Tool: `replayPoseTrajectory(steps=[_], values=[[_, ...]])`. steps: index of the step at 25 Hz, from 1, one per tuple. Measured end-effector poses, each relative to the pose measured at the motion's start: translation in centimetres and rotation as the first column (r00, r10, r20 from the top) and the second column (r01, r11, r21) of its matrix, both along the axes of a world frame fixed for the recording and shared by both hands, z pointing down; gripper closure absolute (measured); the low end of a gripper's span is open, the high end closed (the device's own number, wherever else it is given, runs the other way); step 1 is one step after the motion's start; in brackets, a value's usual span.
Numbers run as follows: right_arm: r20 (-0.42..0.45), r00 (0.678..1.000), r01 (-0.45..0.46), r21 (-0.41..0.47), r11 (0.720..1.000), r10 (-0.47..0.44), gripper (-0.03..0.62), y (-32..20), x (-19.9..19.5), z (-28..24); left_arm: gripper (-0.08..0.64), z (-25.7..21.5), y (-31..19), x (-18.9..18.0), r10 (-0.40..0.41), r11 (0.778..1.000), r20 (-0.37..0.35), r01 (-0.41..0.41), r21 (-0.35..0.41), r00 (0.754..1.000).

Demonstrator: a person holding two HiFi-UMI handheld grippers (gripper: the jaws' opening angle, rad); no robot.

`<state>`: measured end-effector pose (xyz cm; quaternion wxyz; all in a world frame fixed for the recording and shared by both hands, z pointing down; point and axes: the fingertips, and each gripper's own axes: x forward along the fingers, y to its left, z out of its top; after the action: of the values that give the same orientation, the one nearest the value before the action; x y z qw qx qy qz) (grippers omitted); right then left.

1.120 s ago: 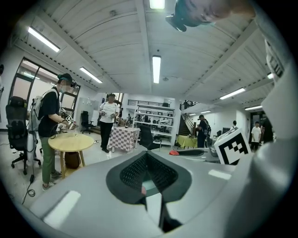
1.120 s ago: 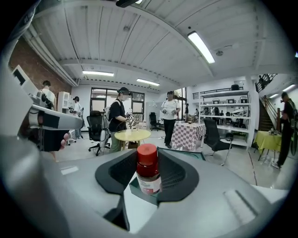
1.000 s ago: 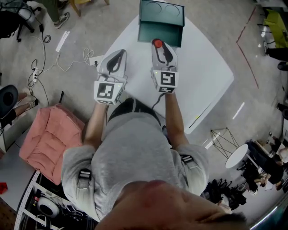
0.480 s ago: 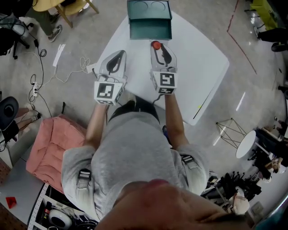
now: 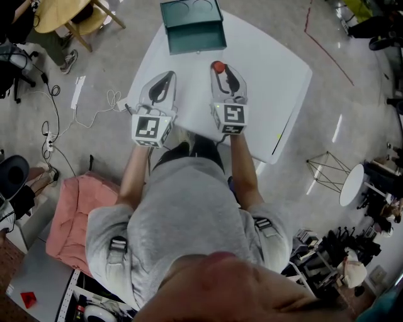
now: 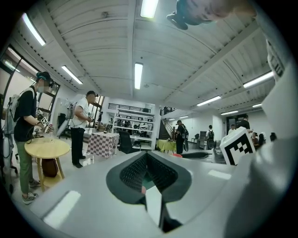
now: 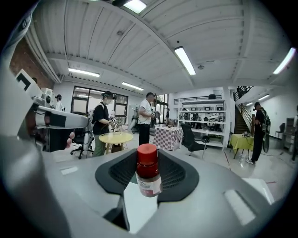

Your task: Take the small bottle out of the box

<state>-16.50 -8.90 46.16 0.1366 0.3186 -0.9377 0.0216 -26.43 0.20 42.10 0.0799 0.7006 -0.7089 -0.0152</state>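
In the head view my right gripper (image 5: 221, 70) is shut on a small bottle (image 5: 218, 66) with a red cap, held above the white table (image 5: 271, 75). The right gripper view shows the bottle (image 7: 148, 174) upright between the dark pads (image 7: 174, 174), with its red cap and white label above them. The open green box (image 5: 192, 28) stands at the table's far edge, apart from both grippers. My left gripper (image 5: 164, 80) hangs level with the right one, to its left. In the left gripper view its jaws (image 6: 146, 174) meet with nothing between them.
A pink cushion (image 5: 75, 214) lies on the floor at the left, with cables (image 5: 94, 107) beyond it. A round yellow table (image 5: 60, 12) and a chair stand at the far left. A wire stand (image 5: 324, 166) is right of the table. People stand in the background.
The view has swung: the table and green box have drifted up and left in the picture. Both grippers keep their places and the bottle stays in the right one.
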Motion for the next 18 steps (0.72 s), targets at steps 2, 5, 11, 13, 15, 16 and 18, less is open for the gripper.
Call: replayPoseTrajectory(steps=[2,5,11,13,15,16,18], values=[[0.001,1.0,-0.021,-0.003,1.0,0.021,0.454,-0.1,0.9,0.0,0.549,-0.1,-0.2,0.7,0.019,1.0,0.001,-0.019,0.003,1.0],[0.003,0.999,-0.048,-0.003,0.999,0.048,0.454,0.0,2.0,0.1,0.549,-0.2,-0.4,1.6,0.046,0.999,0.004,-0.046,0.005,0.999],[0.012,0.996,-0.094,-0.005,0.996,0.094,0.454,0.0,4.7,0.0,0.549,-0.4,-0.8,3.5,0.079,0.997,0.015,-0.079,0.004,0.997],[0.019,0.994,-0.107,-0.004,0.994,0.107,0.454,-0.2,5.7,-0.2,0.549,-0.7,-1.2,4.3,0.088,0.996,0.022,-0.088,0.003,0.996],[0.025,0.993,-0.117,-0.003,0.993,0.117,0.454,-0.5,7.0,-0.4,0.549,-0.9,-1.6,5.5,0.1,0.995,0.026,-0.1,0.004,0.995],[0.027,0.992,-0.12,-0.002,0.993,0.12,0.454,-0.6,7.6,-0.4,0.549,-0.9,-1.7,6.0,0.104,0.995,0.026,-0.104,0.005,0.994],[0.032,0.991,-0.129,-0.002,0.992,0.129,0.454,-0.7,8.8,-0.4,0.549,-0.7,-2.0,7.2,0.112,0.994,0.026,-0.112,0.002,0.993]])
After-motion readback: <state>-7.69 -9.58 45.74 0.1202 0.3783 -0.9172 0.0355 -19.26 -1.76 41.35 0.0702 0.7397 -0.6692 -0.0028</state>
